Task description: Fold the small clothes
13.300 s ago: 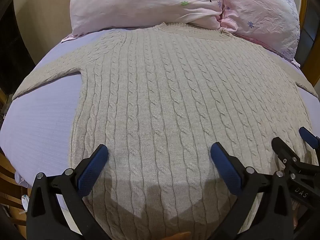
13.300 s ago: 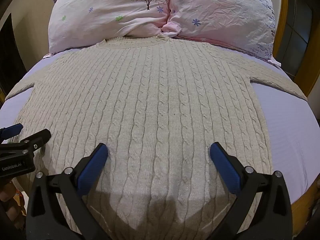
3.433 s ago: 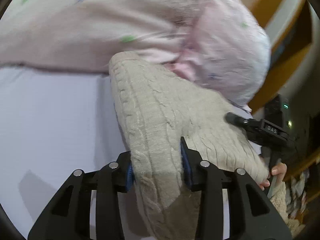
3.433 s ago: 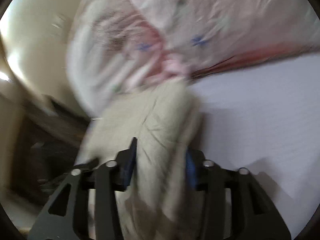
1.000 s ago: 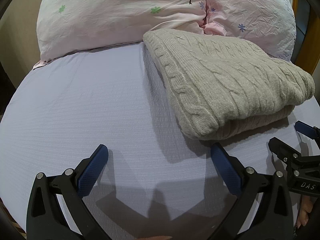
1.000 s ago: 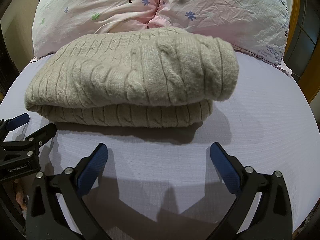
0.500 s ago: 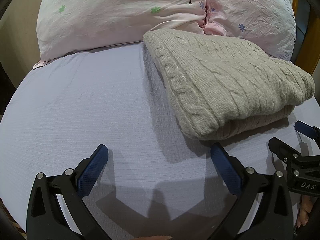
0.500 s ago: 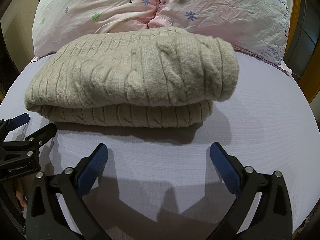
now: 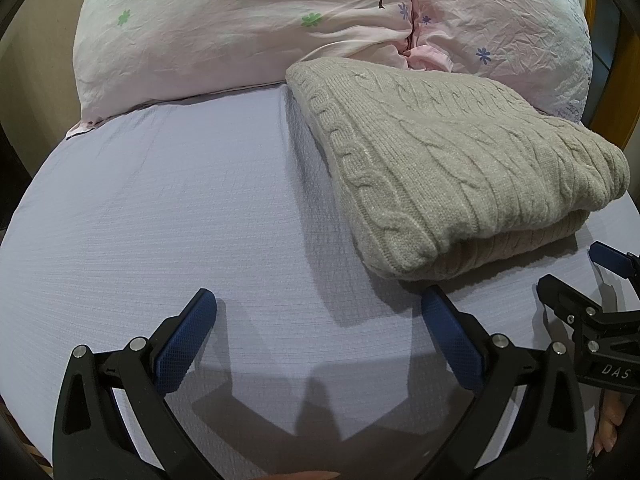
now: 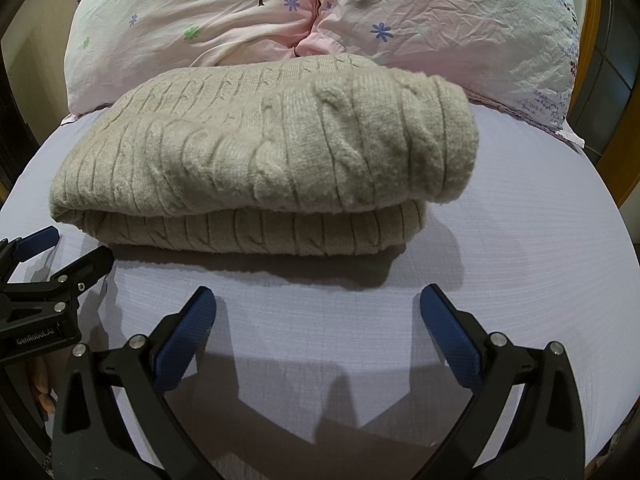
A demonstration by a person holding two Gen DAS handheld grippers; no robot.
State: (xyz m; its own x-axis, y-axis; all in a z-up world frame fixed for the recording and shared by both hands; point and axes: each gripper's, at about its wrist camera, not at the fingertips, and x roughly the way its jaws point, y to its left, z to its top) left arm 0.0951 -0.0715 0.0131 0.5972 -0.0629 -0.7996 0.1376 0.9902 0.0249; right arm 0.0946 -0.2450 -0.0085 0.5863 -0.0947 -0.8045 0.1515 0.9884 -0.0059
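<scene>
The beige cable-knit sweater [image 10: 264,160] lies folded in a thick bundle against the pink floral pillows [image 10: 320,12]; left gripper [image 9: 320,320] and right gripper [image 10: 316,316] both gape wide, empty, so folding looks finished

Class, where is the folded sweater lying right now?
The sweater lies folded on the sheet, its far edge against the two pillows; it fills the right wrist view's centre and sits right of centre in the left view.
</scene>
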